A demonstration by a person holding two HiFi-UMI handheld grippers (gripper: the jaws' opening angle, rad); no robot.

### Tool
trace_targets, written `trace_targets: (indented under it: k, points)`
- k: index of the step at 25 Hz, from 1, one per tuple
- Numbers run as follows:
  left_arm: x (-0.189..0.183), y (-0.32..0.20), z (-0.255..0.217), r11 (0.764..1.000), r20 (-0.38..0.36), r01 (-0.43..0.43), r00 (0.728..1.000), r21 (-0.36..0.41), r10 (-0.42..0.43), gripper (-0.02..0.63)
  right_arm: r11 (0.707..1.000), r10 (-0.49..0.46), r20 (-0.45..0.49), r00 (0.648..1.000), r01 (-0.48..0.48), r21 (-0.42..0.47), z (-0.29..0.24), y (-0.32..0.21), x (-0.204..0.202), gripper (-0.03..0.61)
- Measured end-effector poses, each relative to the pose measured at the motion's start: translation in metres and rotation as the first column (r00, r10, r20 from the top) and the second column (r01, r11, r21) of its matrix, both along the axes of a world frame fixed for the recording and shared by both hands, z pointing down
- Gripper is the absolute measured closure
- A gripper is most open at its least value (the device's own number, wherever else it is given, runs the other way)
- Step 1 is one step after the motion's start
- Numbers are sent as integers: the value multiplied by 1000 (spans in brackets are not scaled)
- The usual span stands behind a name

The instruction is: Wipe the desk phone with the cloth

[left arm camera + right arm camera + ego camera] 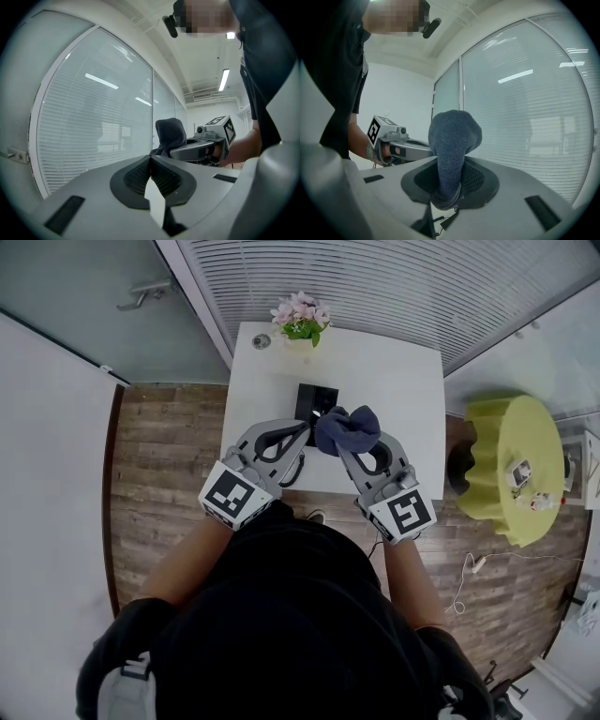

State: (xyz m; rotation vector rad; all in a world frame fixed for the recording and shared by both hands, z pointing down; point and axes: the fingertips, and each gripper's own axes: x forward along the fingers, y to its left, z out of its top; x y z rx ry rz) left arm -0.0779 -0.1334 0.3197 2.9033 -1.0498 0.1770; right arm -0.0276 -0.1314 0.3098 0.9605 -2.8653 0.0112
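Left gripper (302, 430): I read its jaws pressed together, nothing between; close beside the cloth
Right gripper (342, 444): jaws pinching the blue cloth (348, 428); it bunches above them
Desk phone (313, 399): on my white desk (394, 381); partly under both grippers

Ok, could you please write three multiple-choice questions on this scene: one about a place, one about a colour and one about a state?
1. Where on the desk do the flowers stand?
A. at its far edge
B. at its near edge
C. in its middle

2. What colour is the cloth?
A. white
B. dark blue
C. red

3. How is the right gripper?
A. open, empty
B. shut on the cloth
C. shut, empty

Answers:
1 A: the head view shows them at the edge away from the person.
2 B: it looks dark blue in every view.
3 B: its jaws pinch the cloth's lower end.
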Motion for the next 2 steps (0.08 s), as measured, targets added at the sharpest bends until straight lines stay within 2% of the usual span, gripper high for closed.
trace_targets:
  k: [2]
  points:
    - [0, 0, 0, 1000, 3, 1, 1000, 2, -1, 603, 1000, 0, 0, 1000, 0, 0, 0, 0, 0, 479]
